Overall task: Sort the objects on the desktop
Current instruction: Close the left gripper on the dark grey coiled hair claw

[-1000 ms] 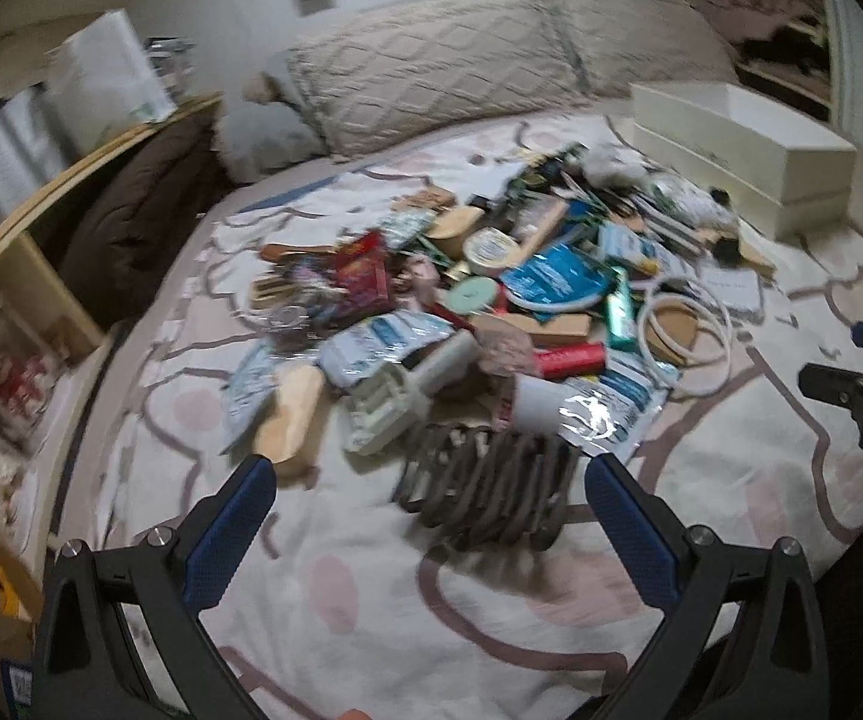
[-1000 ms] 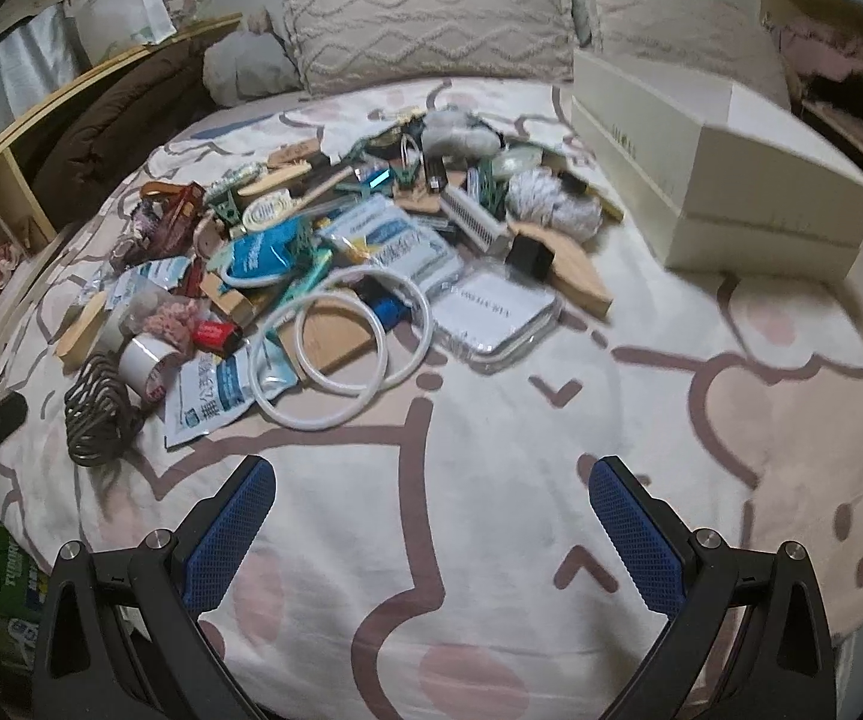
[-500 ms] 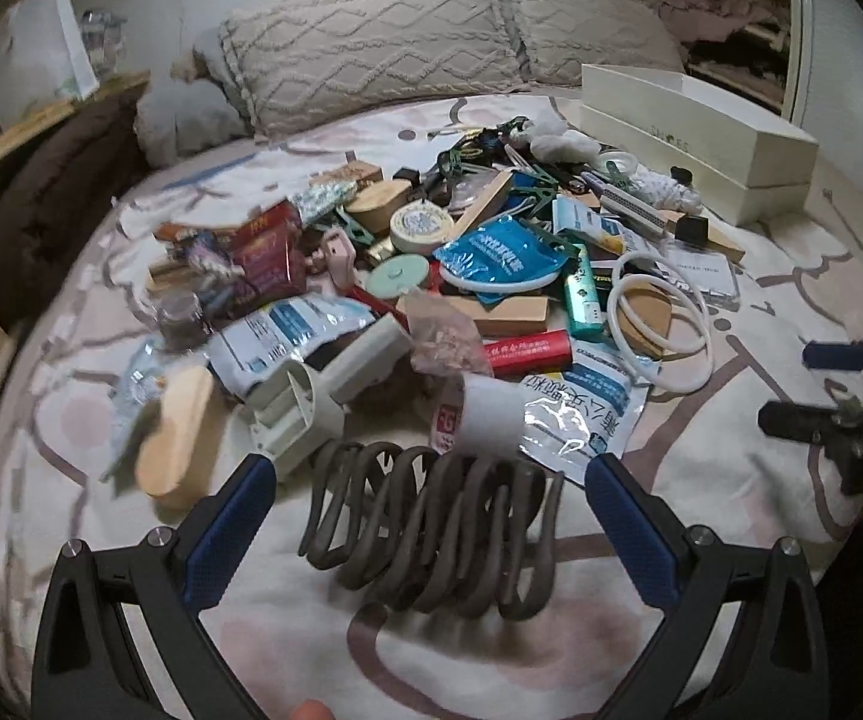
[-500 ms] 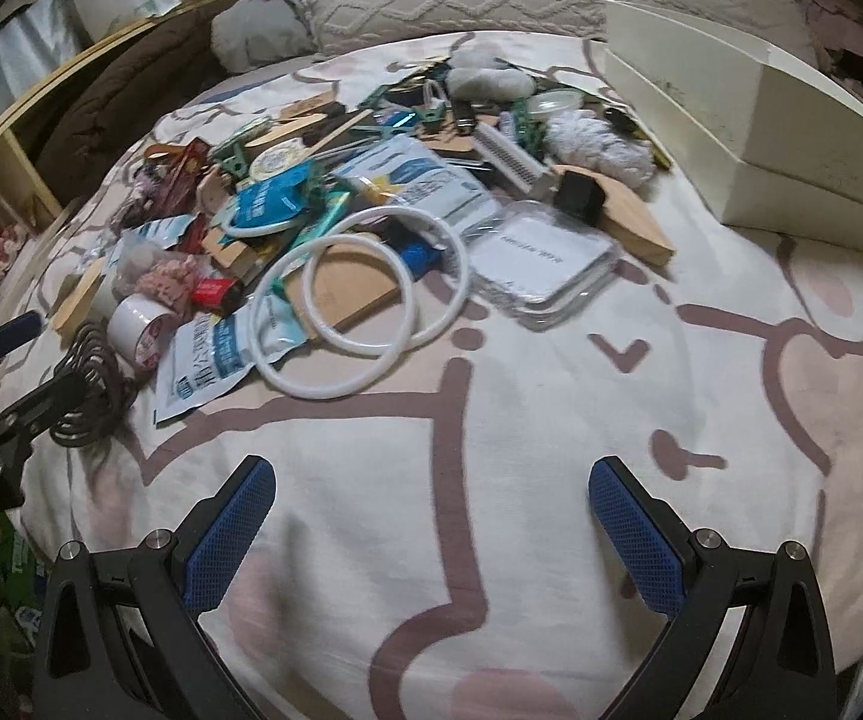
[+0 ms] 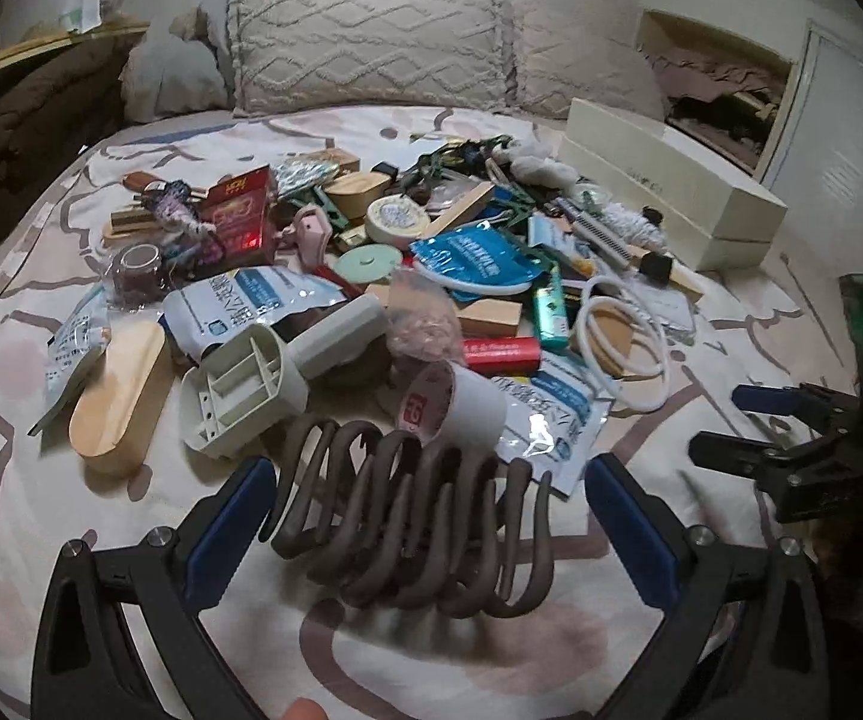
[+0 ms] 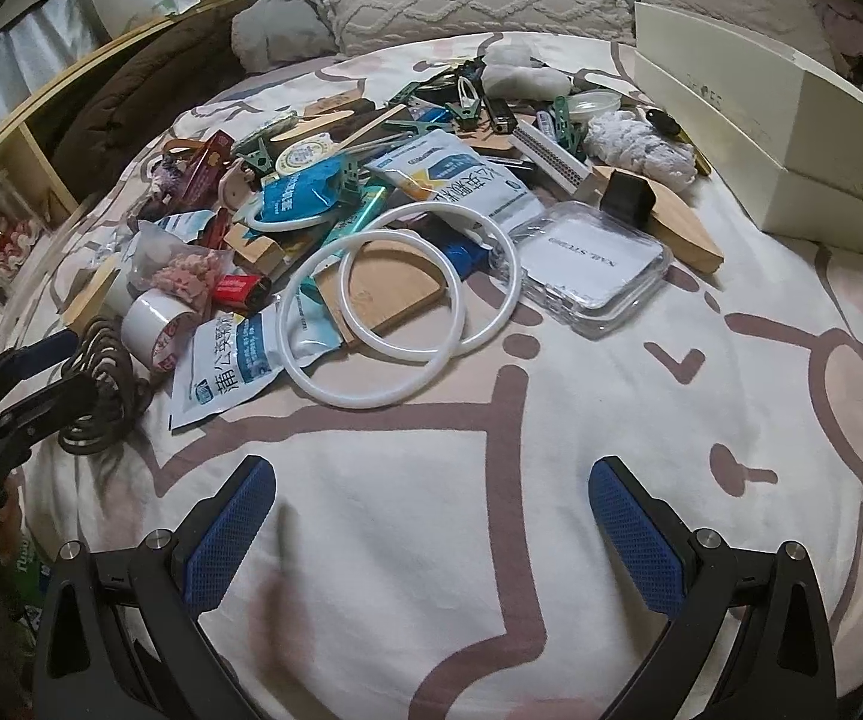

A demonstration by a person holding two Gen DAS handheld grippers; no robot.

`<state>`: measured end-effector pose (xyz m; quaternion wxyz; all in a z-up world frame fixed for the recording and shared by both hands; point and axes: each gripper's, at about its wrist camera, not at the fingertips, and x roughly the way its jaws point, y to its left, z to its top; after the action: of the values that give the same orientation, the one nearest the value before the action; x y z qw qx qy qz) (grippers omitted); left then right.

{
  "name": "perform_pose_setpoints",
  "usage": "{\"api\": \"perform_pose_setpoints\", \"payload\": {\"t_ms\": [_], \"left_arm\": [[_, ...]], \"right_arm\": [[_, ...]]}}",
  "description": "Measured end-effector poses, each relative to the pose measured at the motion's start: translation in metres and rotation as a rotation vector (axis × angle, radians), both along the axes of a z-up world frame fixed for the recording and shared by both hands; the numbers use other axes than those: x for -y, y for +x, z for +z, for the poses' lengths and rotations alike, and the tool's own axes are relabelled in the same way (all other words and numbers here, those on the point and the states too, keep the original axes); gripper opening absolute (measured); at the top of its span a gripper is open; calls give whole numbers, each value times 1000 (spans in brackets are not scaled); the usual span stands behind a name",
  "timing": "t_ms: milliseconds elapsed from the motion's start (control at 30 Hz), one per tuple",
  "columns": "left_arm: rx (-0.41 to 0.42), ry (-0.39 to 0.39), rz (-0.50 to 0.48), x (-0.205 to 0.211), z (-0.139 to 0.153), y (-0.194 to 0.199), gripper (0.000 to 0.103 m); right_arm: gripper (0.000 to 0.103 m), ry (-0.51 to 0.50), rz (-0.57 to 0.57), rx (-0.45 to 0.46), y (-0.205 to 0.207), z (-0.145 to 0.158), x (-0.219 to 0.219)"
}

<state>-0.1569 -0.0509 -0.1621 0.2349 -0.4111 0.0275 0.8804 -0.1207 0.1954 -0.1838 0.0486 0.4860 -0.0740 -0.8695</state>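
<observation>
A heap of small desktop objects lies on a bed with a pink-patterned sheet (image 6: 551, 420). A brown wire spiral rack (image 5: 413, 516) lies at the heap's near edge, right between the open fingers of my left gripper (image 5: 425, 522); the fingers stand on either side and do not touch it. It also shows in the right wrist view (image 6: 101, 384). Behind it lie a white tape roll (image 5: 455, 405) and a cream plastic holder (image 5: 239, 396). My right gripper (image 6: 431, 534) is open and empty over bare sheet, short of two white rings (image 6: 401, 306).
A cream box (image 5: 665, 186) stands at the heap's far right, also in the right wrist view (image 6: 791, 120). Pillows (image 5: 371, 54) line the head of the bed. A wooden shelf (image 6: 23, 138) runs along the left. My right gripper shows at right in the left view (image 5: 791, 438).
My left gripper has moved forward to the wire rack, which now lies between its fingers. My right gripper has moved forward and lower toward the white rings.
</observation>
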Motion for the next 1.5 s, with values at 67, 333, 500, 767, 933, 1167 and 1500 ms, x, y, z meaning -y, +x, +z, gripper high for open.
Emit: {"api": "perform_pose_setpoints", "payload": {"t_ms": [67, 333, 500, 767, 933, 1167, 1500], "left_arm": [[-2, 13, -3, 0, 2, 2, 103], [-36, 4, -31, -6, 7, 22, 103], [-93, -82, -41, -12, 3, 33, 103], [-88, -113, 1, -5, -15, 26, 103], [-75, -85, 37, 5, -21, 24, 103], [-77, -66, 45, 4, -24, 22, 103], [-28, -19, 97, -5, -31, 16, 103]], "right_arm": [[103, 2, 3, -2, 0, 0, 1], [103, -14, -5, -13, -1, -2, 5], [103, -45, -45, -32, -2, -2, 2], [103, -56, -43, -34, -14, -5, 3], [103, -125, -64, -34, -28, -4, -5], [103, -169, -79, -32, -42, -4, 2], [103, -67, -115, -24, -58, -14, 20]]}}
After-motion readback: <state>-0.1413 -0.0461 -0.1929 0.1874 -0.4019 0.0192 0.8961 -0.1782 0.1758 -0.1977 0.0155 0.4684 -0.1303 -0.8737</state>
